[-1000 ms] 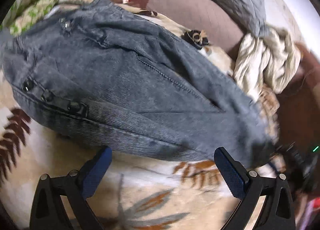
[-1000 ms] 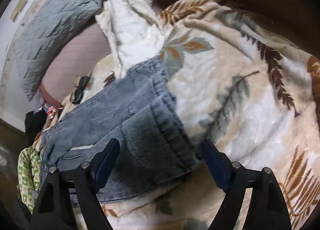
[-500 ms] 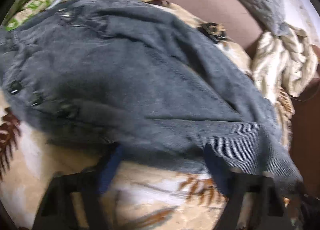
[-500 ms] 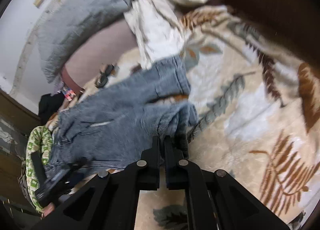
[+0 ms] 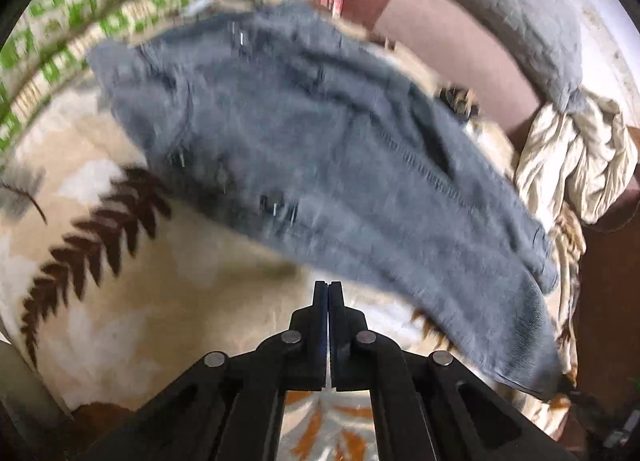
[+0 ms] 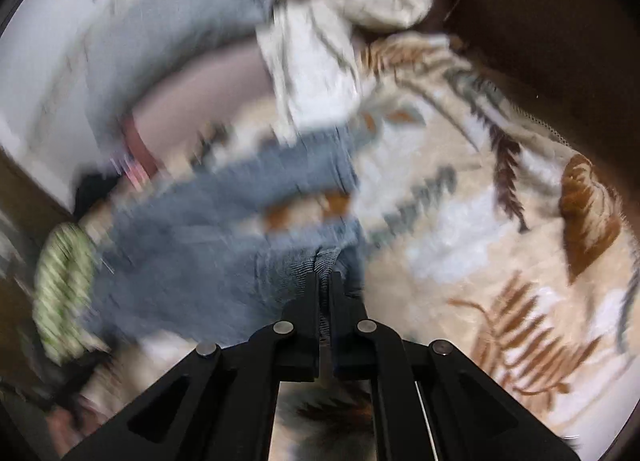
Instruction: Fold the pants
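A cream blanket (image 5: 168, 301) printed with brown and orange fern leaves fills most of both views and carries everything else. On it lie the grey denim pants (image 5: 320, 157), the task's garment: in the left wrist view they run as a broad band from the upper left of the frame down to the lower right, where the hem hangs at the blanket's edge; in the right wrist view, which is heavily blurred, they occupy the middle and lower left, with a strip of blanket showing between two layers of cloth. A grey quilted pillow (image 5: 500, 9) arcs across the top right of the left view over a brown cushion (image 5: 452, 45). A crumpled cream cloth (image 5: 572, 157) sits at the right edge, and a green-and-white checked fabric (image 5: 80, 13) fills the upper left corner. The left gripper (image 5: 328, 289) stands at bottom centre; its jaws have just been closing and are now pressed together with nothing between them, the tips just short of the pants' near edge. The right gripper (image 6: 325, 277), also bottom centre, is pinching a bunched fold of the pants, the denim puckered above its tips.
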Available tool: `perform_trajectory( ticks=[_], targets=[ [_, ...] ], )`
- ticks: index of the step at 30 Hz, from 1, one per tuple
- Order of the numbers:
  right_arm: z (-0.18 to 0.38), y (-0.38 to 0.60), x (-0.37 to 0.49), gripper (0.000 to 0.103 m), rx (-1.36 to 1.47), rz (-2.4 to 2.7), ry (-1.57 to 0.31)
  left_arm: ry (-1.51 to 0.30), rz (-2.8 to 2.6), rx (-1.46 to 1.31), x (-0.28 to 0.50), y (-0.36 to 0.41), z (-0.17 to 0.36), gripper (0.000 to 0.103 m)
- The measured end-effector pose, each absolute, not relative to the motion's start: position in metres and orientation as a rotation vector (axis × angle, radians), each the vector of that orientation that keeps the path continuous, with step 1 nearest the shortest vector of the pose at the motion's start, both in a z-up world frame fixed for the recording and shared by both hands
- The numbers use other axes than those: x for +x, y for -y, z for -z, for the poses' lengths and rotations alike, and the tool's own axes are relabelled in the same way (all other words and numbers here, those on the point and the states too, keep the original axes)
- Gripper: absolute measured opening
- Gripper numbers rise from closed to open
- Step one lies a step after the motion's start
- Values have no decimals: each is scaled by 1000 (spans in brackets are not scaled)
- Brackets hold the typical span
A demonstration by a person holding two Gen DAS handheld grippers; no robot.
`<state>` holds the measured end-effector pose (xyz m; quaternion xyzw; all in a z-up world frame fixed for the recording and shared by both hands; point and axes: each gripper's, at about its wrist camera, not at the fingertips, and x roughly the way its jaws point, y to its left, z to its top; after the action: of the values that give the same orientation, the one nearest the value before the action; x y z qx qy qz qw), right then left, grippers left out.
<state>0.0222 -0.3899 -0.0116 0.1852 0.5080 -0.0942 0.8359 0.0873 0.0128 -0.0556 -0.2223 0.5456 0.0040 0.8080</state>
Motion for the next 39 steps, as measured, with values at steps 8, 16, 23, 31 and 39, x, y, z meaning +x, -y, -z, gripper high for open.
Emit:
perform_trajectory(
  ticks=[8, 16, 23, 31, 39],
  targets=[
    [16, 377, 32, 34, 239, 333, -1089, -1298, 115, -611, 97, -1, 86, 75],
    [15, 305, 40, 77, 569, -204, -970, -1225, 105, -640, 105, -17, 62, 76],
    [67, 253, 77, 66, 791, -308, -1125, -1212, 66, -736, 130, -54, 65, 76],
    [98, 255, 88, 44, 996, -239, -1153, -1245, 4, -840, 144, -77, 78, 76],
    [93, 260, 75, 5, 968, -214, -1146, -1231, -60, -841, 144, -98, 78, 76]
  ],
)
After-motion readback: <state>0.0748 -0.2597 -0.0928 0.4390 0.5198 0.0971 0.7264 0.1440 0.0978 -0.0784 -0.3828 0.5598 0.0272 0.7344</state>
